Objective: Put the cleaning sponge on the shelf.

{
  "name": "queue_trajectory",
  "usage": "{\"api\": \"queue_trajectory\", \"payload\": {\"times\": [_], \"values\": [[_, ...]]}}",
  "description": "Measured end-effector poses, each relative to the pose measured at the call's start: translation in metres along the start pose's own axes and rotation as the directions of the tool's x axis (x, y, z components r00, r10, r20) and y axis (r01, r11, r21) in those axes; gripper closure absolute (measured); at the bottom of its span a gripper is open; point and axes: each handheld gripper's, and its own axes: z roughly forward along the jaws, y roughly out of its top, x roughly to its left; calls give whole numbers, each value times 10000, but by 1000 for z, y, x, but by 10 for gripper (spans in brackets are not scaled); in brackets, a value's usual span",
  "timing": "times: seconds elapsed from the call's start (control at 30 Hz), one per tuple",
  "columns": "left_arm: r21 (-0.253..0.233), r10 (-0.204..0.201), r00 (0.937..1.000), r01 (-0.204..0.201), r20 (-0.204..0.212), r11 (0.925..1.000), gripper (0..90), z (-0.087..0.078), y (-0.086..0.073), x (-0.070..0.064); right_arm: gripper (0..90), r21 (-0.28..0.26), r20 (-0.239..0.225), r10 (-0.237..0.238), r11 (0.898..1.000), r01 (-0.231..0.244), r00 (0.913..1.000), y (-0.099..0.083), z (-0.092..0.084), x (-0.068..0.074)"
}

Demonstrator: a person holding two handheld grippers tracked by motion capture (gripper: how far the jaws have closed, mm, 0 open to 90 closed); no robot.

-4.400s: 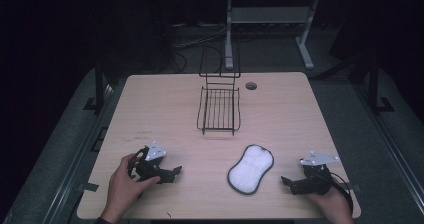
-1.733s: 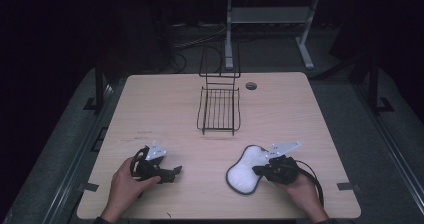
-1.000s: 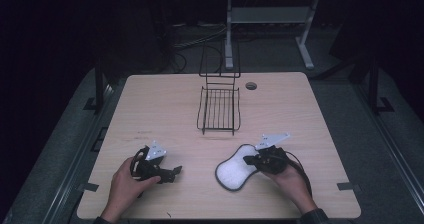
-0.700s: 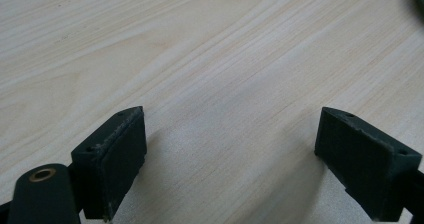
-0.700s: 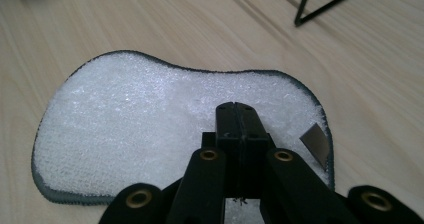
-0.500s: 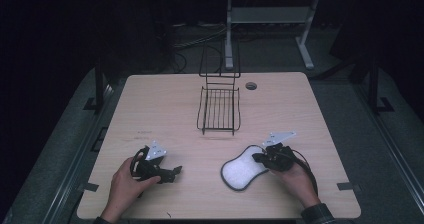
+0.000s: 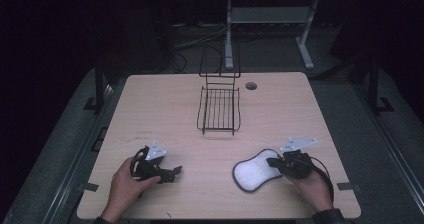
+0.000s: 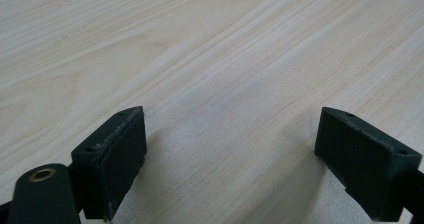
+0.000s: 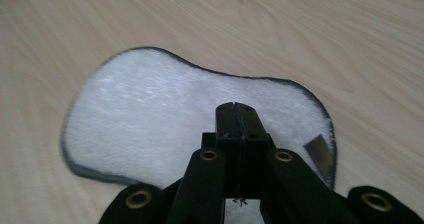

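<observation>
found the white pad [image 7: 255, 170] lying flat on the counter [image 7: 150, 104], near the front edge on the right side, well apart from the wire basket [image 7: 219, 109] standing farther back at the middle. saw the right tool [image 7: 271, 161] with its jaws pressed fully together, tips set down on the pad's right end beside a small grey tag [image 9: 318, 151]; could not tell from the right gripper view [image 9: 235, 106] whether any fabric was nipped between them or whether the tips merely bore down on the pile [image 9: 150, 109]. noted the left tool [image 7: 175, 171] resting low over bare wood on the left, jaws spread wide with nothing between them [image 8: 230, 114].

judged the step in hand to be taking hold of the pad by one end, lift not yet made, all of it flat on the wood. reckoned the next move called for a sure pinch on the edge near the tag, then a raise clear of the counter and a carry back toward the basket. expected the soft pad to droop and swing, so advised a slow lift. left open whether the idle left tool was needed.
</observation>
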Motion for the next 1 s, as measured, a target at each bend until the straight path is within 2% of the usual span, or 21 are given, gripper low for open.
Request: {"api": "queue_trajectory", "payload": {"times": [0.17, 0.2, 0.27, 0.4, 0.57, 0.73, 1.0], "values": [[-2, -1, 10000, 1, -2, 10000, 124, 0, 0, 0, 896, -138, -274, -257, 9996, 253, 9993, -3, -2, 13], [-1, 0, 10000, 0, -1, 10000, 124, 0, 0, 0, 897, -192, -533, -344, 9993, 335, 9980, -5, -1, 20], [-5, -5, 10000, 5, 0, 10000, 124, 0, 0, 0, 896, -204, -693, -459, 9988, 446, 9965, -6, 0, 26], [-4, -2, 10000, 2, -1, 10000, 124, 0, 0, 0, 897, -100, -961, -635, 9980, 628, 9933, -9, 2, 41], [-4, -6, 10000, 6, -1, 10000, 124, 0, 0, 0, 897, 28, -1251, -811, 9966, 821, 9888, -9, 7, 51], [4, 6, 10000, -6, -2, 10000, 124, 0, 0, 0, 897, 78, -1367, -1018, 9946, 1038, 9854, -4, 15, 53], [-1, -5, 10000, 5, -2, 10000, 124, 0, 0, 0, 897, 183, -1442, -1096, 9934, 1134, 9835, 8, 29, 52]]}}
